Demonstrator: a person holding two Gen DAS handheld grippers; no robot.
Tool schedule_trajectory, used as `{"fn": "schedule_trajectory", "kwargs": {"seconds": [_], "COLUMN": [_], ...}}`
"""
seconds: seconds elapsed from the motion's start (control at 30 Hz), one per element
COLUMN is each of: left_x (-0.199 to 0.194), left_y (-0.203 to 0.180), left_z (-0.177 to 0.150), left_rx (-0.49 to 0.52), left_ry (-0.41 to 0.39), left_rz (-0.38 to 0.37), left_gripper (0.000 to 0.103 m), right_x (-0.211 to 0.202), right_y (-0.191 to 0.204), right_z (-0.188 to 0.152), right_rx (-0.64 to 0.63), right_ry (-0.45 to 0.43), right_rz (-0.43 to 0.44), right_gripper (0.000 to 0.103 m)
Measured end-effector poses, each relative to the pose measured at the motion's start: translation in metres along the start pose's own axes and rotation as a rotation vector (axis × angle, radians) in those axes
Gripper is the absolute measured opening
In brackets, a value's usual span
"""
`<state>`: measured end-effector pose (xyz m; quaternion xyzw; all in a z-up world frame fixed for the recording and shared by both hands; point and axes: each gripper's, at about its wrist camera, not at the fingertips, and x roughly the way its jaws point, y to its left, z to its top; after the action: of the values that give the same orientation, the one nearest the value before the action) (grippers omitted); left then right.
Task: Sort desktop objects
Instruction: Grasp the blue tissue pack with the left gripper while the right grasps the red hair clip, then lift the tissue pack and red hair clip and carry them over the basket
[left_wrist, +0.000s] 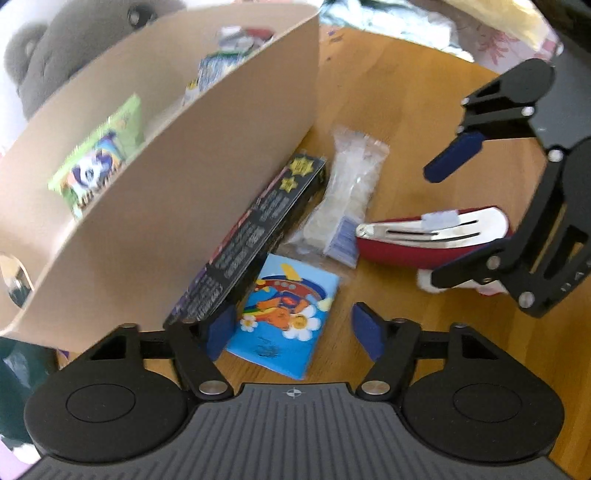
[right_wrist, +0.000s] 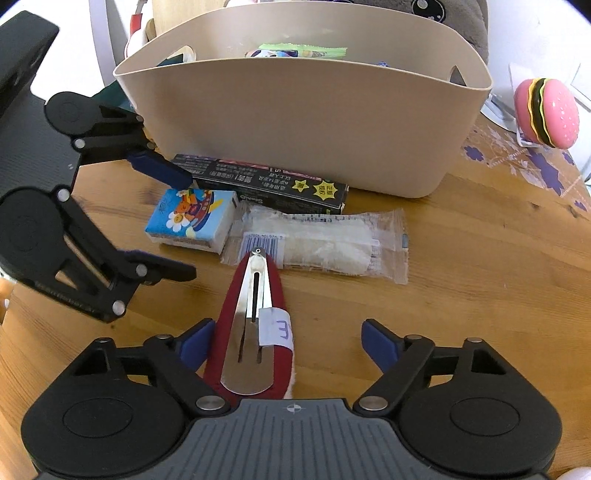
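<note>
A beige basket (right_wrist: 303, 122) stands on the wooden table; it also shows in the left wrist view (left_wrist: 147, 206). In front of it lie a black box (right_wrist: 266, 184), a blue tissue pack (right_wrist: 192, 221), a clear packet (right_wrist: 325, 243) and a red hair clip (right_wrist: 255, 325). My left gripper (left_wrist: 295, 330) is open over the blue tissue pack (left_wrist: 284, 317), beside the black box (left_wrist: 258, 236). My right gripper (right_wrist: 288, 345) is open around the red hair clip, which also shows in the left wrist view (left_wrist: 432, 236). The clear packet (left_wrist: 343, 199) lies between them.
Snack packets (left_wrist: 96, 166) lie inside the basket. A grey plush toy (left_wrist: 55, 48) sits behind it. A pink burger toy (right_wrist: 546, 110) stands at the table's far right, by a purple flower-patterned strip (right_wrist: 524, 158).
</note>
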<state>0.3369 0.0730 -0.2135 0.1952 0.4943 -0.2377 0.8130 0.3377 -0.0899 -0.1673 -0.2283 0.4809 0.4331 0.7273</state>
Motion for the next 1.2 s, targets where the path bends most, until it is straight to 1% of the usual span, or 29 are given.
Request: {"fn": "schedule_trajectory", "kwargs": {"seconds": [0.03,0.1,0.13,0.17,0.2,0.23,0.27,0.3,0.4,0.57,0.67,0.87,1.03,1.2], "left_x": [0.001,0.002,0.001,0.001,0.0,-0.001,-0.001,-0.002,-0.005,-0.011,-0.018,-0.042,-0.064,-0.089], "left_y": [0.003,0.007,0.009,0.01,0.009,0.008,0.007,0.006,0.004,0.004,0.002,-0.003,-0.006,-0.005], "left_z": [-0.001,0.0,0.0,0.0,0.0,0.0,0.0,-0.001,-0.004,-0.006,-0.005,-0.003,0.002,0.006], "left_rx": [-0.016,-0.055,-0.071,-0.081,-0.087,-0.088,-0.089,-0.091,-0.103,-0.143,-0.144,-0.152,-0.157,-0.202], "left_ry": [-0.009,-0.008,-0.007,-0.003,-0.001,0.001,0.003,0.004,0.009,-0.005,-0.014,-0.043,-0.067,-0.103], "left_rz": [-0.01,-0.025,-0.033,-0.043,-0.047,-0.046,-0.044,-0.043,-0.04,-0.035,-0.025,-0.008,0.023,0.045], "left_gripper": [0.065,0.061,0.055,0.052,0.051,0.049,0.049,0.049,0.048,0.048,0.048,0.048,0.048,0.048], "right_x": [-0.001,0.0,0.001,0.001,0.001,0.001,0.002,0.001,-0.001,-0.005,-0.009,-0.023,-0.04,-0.058], "right_y": [0.001,0.001,0.001,0.002,0.002,0.002,0.002,0.002,0.0,0.0,-0.001,-0.004,-0.009,-0.019], "right_z": [0.0,0.001,0.001,0.0,0.0,0.0,-0.001,-0.002,-0.004,-0.008,-0.008,-0.007,-0.006,-0.006], "right_rx": [-0.003,-0.014,-0.024,-0.036,-0.041,-0.042,-0.04,-0.04,-0.042,-0.047,-0.048,-0.069,-0.084,-0.088], "right_ry": [0.0,0.007,0.012,0.017,0.021,0.027,0.034,0.031,0.031,0.025,0.018,-0.01,-0.039,-0.068], "right_rz": [0.003,0.005,0.003,0.0,0.001,0.01,0.021,0.024,0.044,0.05,0.058,0.078,0.086,0.087], "right_gripper": [0.083,0.078,0.075,0.069,0.06,0.054,0.045,0.041,0.039,0.039,0.039,0.039,0.039,0.039]}}
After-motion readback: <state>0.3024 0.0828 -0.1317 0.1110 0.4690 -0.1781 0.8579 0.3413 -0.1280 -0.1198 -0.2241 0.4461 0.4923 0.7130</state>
